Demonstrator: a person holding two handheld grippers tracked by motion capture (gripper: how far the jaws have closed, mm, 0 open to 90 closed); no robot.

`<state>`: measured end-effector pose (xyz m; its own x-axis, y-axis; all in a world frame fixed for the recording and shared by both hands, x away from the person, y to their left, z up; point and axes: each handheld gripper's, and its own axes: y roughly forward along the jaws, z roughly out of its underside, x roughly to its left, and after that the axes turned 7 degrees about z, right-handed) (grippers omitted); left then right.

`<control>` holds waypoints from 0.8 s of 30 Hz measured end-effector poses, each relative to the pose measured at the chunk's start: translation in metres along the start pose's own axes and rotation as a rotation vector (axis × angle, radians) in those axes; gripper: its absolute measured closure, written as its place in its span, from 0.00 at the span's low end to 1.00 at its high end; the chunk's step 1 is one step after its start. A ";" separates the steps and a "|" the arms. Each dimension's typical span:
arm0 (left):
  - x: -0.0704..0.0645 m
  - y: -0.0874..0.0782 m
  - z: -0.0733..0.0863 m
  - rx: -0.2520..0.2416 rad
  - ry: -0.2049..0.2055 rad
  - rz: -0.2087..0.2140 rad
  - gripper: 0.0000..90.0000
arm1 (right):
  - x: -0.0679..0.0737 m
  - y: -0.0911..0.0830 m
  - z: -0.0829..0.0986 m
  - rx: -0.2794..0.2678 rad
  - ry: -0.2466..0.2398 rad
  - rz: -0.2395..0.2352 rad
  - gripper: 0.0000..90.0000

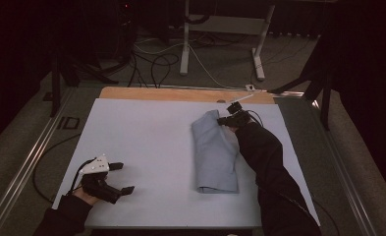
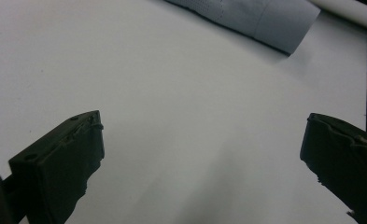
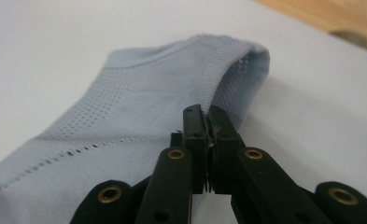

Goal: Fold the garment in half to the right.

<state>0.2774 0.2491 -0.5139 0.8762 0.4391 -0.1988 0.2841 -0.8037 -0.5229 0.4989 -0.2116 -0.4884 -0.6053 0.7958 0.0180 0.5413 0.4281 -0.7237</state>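
A folded light blue cloth (image 1: 214, 153) lies lengthwise on the white table cover (image 1: 146, 147), right of centre. My right gripper (image 1: 223, 119) is at the cloth's far right corner, shut on its perforated hem (image 3: 215, 74), which rises into the pinched jaws (image 3: 208, 116). My left gripper (image 1: 123, 178) rests at the near left of the table, open, with nothing between its fingers (image 2: 62, 158). A corner of the cloth (image 2: 265, 21) lies ahead of it in the left gripper view.
A strip of bare wooden tabletop (image 1: 180, 93) runs along the far edge of the cover. Beyond it stand white desk legs (image 1: 184, 44) and cables (image 1: 156, 64) on the floor. Metal rails (image 1: 28, 162) flank the table.
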 end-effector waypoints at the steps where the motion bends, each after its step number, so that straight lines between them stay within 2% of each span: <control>1: 0.000 0.000 0.000 -0.002 -0.001 0.001 0.01 | 0.000 0.002 0.001 0.010 0.009 0.005 0.98; 9: -0.001 -0.001 0.000 -0.004 0.005 -0.003 0.01 | 0.000 0.015 0.012 0.075 0.018 0.002 0.97; 12: -0.001 -0.002 0.000 -0.011 0.002 -0.007 0.01 | 0.000 0.018 0.016 0.092 0.004 0.024 0.97; 19: -0.001 -0.001 0.001 -0.007 0.005 -0.009 0.01 | 0.003 0.022 0.018 0.093 -0.019 0.055 0.95; 24: -0.002 -0.002 0.000 -0.015 0.011 -0.013 0.01 | 0.004 0.020 0.017 0.089 0.002 0.058 0.82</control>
<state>0.2752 0.2496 -0.5129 0.8767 0.4448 -0.1831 0.3010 -0.8042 -0.5125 0.4973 -0.2076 -0.5148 -0.5734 0.8189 -0.0247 0.5217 0.3417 -0.7817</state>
